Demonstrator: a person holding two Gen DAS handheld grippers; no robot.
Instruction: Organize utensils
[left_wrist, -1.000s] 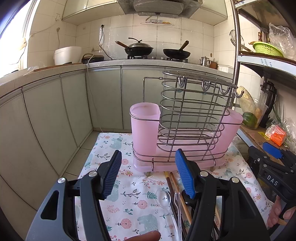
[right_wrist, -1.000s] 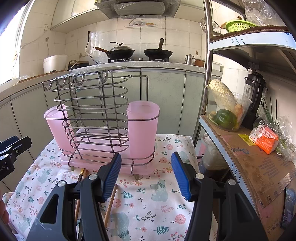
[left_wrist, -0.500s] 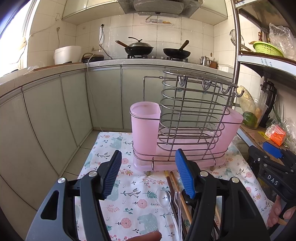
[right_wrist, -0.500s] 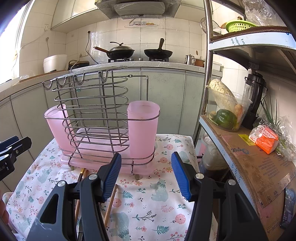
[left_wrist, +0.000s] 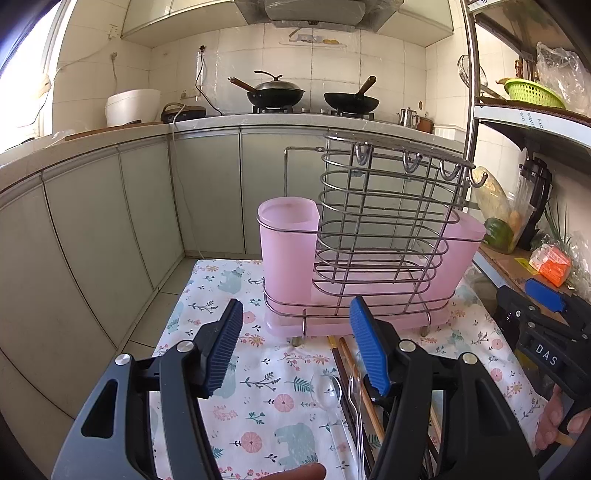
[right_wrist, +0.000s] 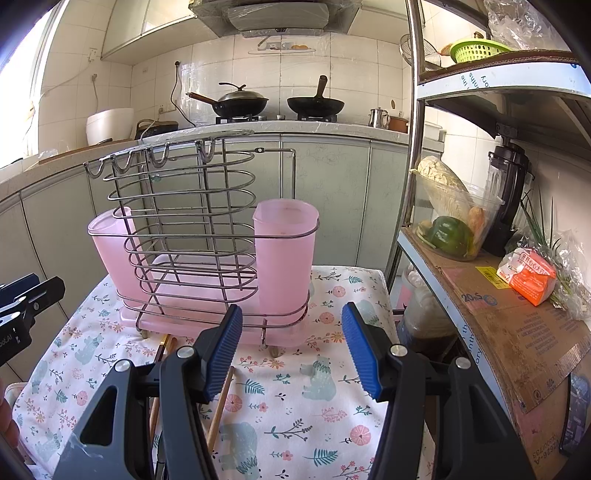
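Note:
A wire utensil rack (left_wrist: 384, 236) (right_wrist: 184, 236) with pink plastic cups (left_wrist: 289, 251) (right_wrist: 285, 254) stands at the back of a floral cloth (left_wrist: 266, 398) (right_wrist: 317, 384). In front of it lie wooden chopsticks (left_wrist: 364, 391) (right_wrist: 219, 406), dark chopsticks (left_wrist: 341, 373) and a clear plastic spoon (left_wrist: 327, 391). My left gripper (left_wrist: 295, 347) hovers open just left of the utensils, nothing between its blue pads. My right gripper (right_wrist: 291, 343) is open too, above the cloth before the right pink cup; it also shows at the right edge of the left wrist view (left_wrist: 546, 332).
Kitchen cabinets (left_wrist: 110, 236) wrap the left and back. A metal shelf (right_wrist: 480, 295) at the right holds a bowl of vegetables (right_wrist: 450, 221), a blender (right_wrist: 506, 195) and an orange packet (right_wrist: 528, 277). Two woks (left_wrist: 277, 92) sit on the stove behind.

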